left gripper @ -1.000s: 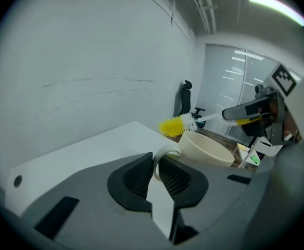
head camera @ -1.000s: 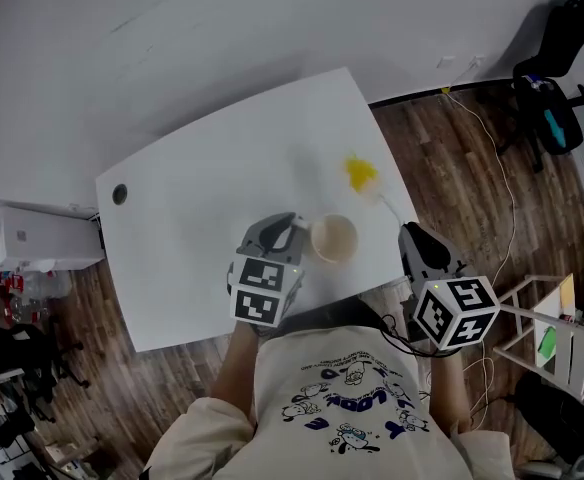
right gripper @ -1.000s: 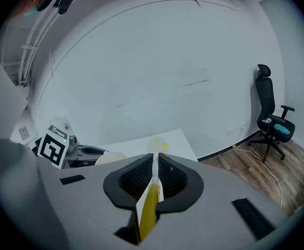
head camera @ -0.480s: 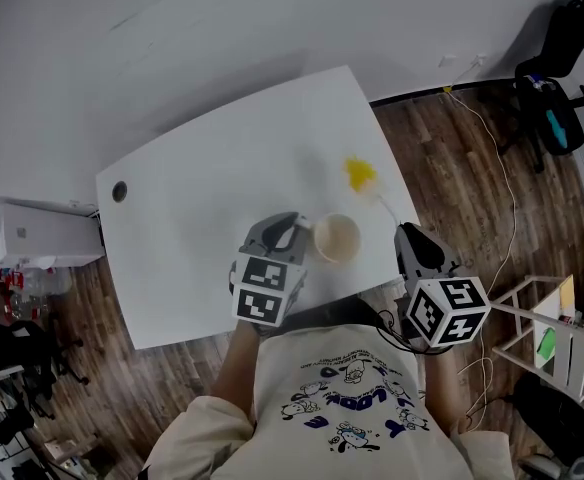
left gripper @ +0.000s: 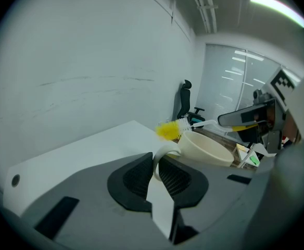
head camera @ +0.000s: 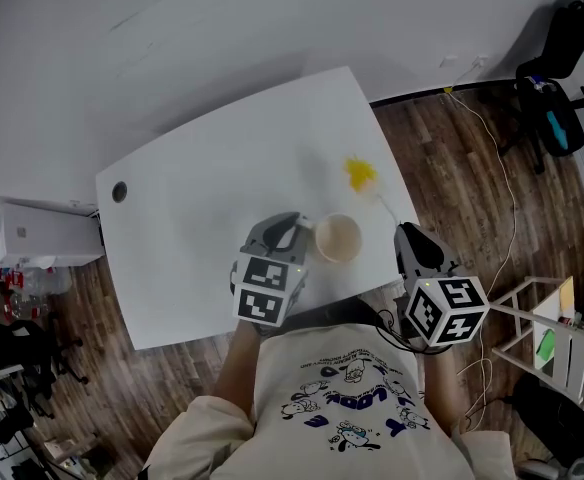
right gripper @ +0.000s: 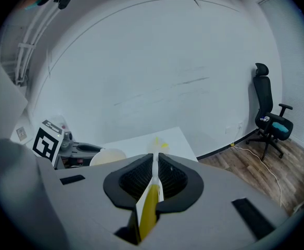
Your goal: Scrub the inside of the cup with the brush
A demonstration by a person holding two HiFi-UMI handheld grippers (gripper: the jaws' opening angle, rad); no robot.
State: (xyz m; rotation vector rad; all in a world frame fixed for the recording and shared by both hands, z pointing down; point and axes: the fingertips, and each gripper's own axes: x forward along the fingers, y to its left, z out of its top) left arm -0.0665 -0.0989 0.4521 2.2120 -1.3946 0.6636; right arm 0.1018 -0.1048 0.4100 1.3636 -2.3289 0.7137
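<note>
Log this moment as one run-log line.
left claw: shut on cup handle | right claw: shut on brush handle | yellow bristles: outside cup | scrub: not started

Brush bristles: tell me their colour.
The brush bristles are bright yellow, clearest in the head view.

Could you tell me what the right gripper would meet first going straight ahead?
Probably nothing: shut on the brush, the right gripper points along bare table; the cup sits left of that line.

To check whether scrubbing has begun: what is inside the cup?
In the head view the cup shows only a bare cream interior; the brush is outside, beyond its rim. The left gripper view's angle hides the bottom.
</note>
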